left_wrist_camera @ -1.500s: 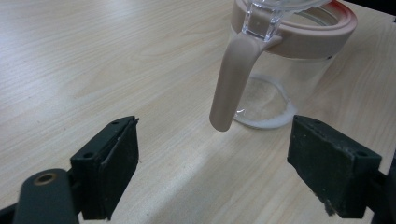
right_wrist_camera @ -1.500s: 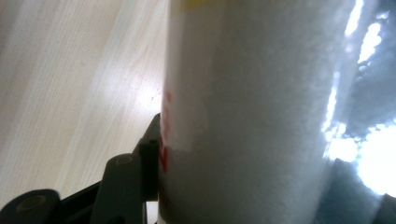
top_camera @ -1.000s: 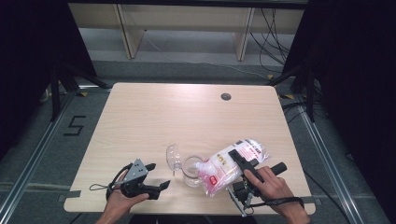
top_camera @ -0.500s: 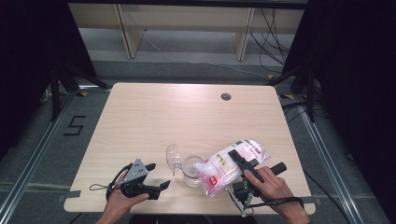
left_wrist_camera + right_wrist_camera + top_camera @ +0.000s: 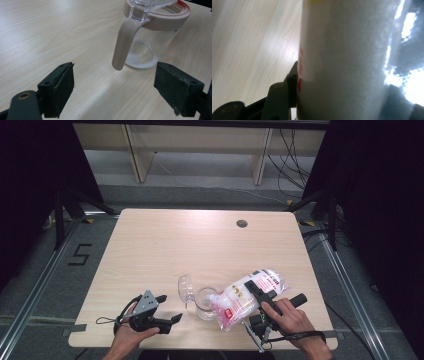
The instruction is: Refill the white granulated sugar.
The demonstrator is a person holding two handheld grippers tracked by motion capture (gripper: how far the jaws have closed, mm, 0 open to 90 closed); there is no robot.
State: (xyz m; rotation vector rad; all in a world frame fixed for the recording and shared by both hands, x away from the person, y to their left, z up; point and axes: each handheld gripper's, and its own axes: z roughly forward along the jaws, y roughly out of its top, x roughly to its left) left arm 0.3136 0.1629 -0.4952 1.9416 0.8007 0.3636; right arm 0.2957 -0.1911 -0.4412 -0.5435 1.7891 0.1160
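jar (image 5: 206, 303) on table (image 5: 200, 245) | bag (image 5: 245, 296) right, touching | left gripper (image 5: 170, 309) left

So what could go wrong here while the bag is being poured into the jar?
The bag is tipped at the jar by the right hand-held gripper, so white grains could miss the narrow mouth. The left hand-held gripper stands open, apart from the jar, so the unheld jar might get nudged or tip.

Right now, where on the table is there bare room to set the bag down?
The far half of the table, up to the round hole, is bare. The near edge is crowded: left gripper, open jar, and bag in the right gripper.
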